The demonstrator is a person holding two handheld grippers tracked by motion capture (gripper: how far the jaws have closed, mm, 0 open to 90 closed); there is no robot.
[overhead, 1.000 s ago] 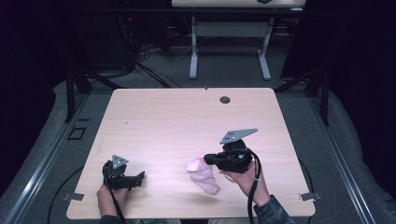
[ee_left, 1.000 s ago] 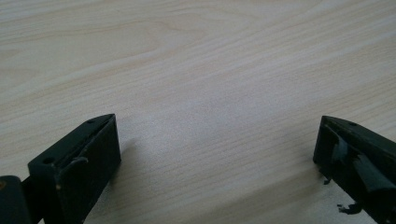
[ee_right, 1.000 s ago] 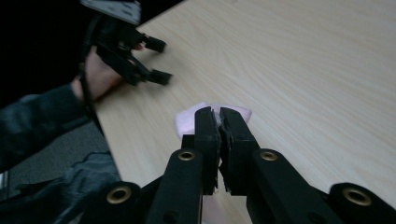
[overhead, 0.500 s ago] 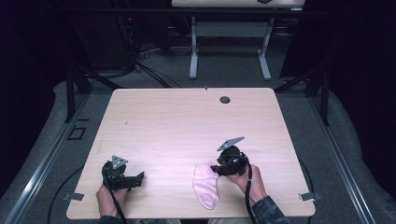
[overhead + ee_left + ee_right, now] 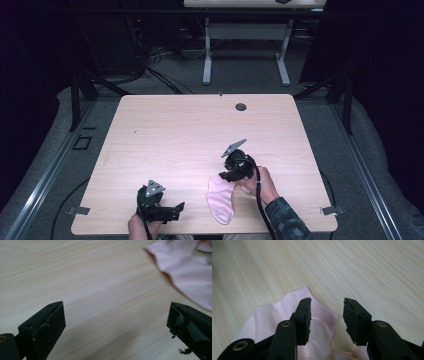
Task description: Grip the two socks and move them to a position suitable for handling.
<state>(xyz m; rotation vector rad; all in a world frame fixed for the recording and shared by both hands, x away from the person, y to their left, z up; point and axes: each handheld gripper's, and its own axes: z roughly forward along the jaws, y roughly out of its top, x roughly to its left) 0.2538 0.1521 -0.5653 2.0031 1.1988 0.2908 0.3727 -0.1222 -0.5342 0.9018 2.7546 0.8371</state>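
The right gripper (image 5: 326, 315) had its jaws part open, and they had just been opening and then easing a little closer again. A fold of the pink sock (image 5: 287, 315) lay under and between them, but the pads did not press on it; a clear gap of cloth and bare wood showed between the two black tips. One jaw stood over the sock's upper edge, the other over the table (image 5: 362, 270) just beside that edge.

From above, the right gripper (image 5: 231, 172) sat at the top end of the sock (image 5: 220, 200), held by the person's right hand (image 5: 260, 184), with its cable running back along the patterned sleeve (image 5: 285, 220).

The left gripper (image 5: 115, 327) had its jaws spread wide with nothing between them, only bare wood. The sock (image 5: 190, 272) lay off to the upper right of its view, apart from both jaws.

From above, the left gripper (image 5: 157, 206) was near the front edge of the table (image 5: 200, 130), to the left of the sock and not touching it. The sock lay flat near the front edge, its long side running toward the person.
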